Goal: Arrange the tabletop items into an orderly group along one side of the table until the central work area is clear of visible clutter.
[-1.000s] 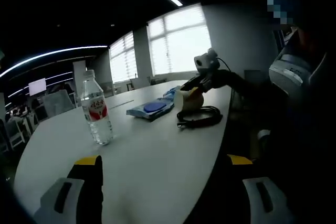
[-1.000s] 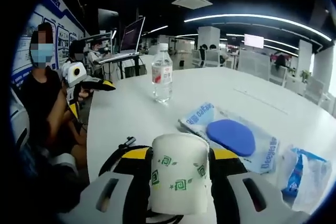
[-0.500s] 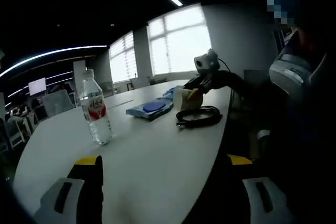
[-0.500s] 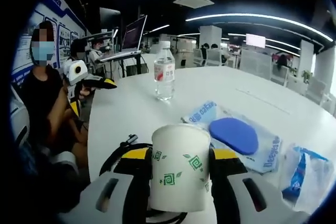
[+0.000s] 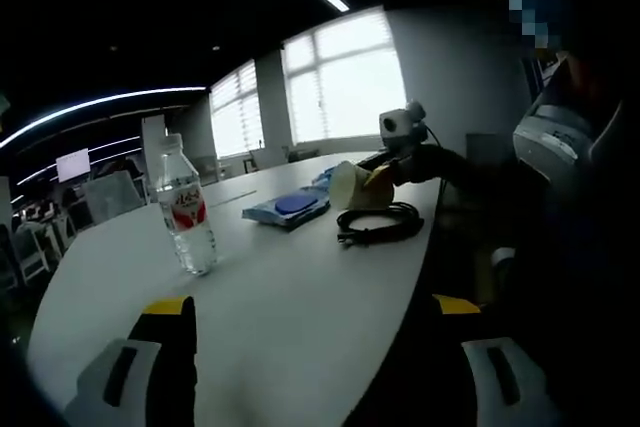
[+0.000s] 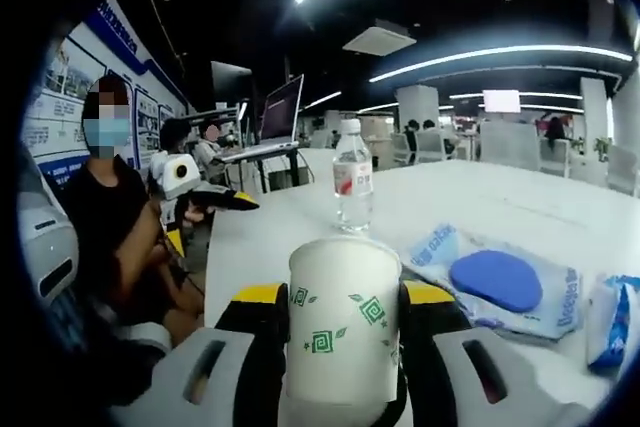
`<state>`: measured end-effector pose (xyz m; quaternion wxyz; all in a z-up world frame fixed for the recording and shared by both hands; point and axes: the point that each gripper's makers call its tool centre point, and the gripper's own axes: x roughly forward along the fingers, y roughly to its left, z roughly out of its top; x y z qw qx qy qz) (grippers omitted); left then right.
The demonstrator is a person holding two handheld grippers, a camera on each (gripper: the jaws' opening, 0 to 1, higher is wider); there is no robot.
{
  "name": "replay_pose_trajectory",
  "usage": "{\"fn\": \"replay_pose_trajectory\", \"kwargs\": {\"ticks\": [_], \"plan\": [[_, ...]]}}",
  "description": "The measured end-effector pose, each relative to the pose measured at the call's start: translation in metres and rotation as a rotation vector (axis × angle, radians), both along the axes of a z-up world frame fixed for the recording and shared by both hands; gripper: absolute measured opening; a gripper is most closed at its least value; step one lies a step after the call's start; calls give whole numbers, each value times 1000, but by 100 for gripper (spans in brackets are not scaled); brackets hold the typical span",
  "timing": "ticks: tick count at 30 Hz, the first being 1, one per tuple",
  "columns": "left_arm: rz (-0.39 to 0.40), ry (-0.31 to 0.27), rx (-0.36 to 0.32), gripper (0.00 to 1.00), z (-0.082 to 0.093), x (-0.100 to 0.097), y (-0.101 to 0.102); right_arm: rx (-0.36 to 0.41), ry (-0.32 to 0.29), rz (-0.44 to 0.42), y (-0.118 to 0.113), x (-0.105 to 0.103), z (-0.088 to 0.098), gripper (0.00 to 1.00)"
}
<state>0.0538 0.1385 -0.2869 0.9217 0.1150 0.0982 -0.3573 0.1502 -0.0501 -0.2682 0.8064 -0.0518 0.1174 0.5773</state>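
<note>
White rounded worktop [image 5: 270,297]. Standing upright on it, a clear water bottle [image 5: 186,205] with red label. Farther along, a blue flat packet [image 5: 288,207] lying near a coiled black cable [image 5: 380,223] close to the edge. Beside the packet, a crumpled blue-and-clear bag [image 6: 608,319].

Dim room; bright rectangular windows [image 5: 345,75] glare white, long ceiling light strips [image 6: 500,52] glow, fisheye bends edges, distant background soft.
</note>
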Motion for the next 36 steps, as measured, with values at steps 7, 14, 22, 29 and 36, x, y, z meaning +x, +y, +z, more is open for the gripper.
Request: {"fn": "replay_pose_trajectory", "kwargs": {"ticks": [7,14,22,29,36], "plan": [[0,3,5,95,-2,0,0,-102,-20,13,-7,-4,-14,43],[-3,4,2,95,-2,1,-2,-154,-39,29,-11,-8,-14,43],[-2,10,3,95,-4,1,-2,-211,-77,57,-10,-19,-16,38],[-7,9,3,95,-4,1,-4,-193,-98,36,-15,-17,-5,37],[-10,10,5,94,-4,1,-6,-170,-102,30,-21,-20,0,37]]}}
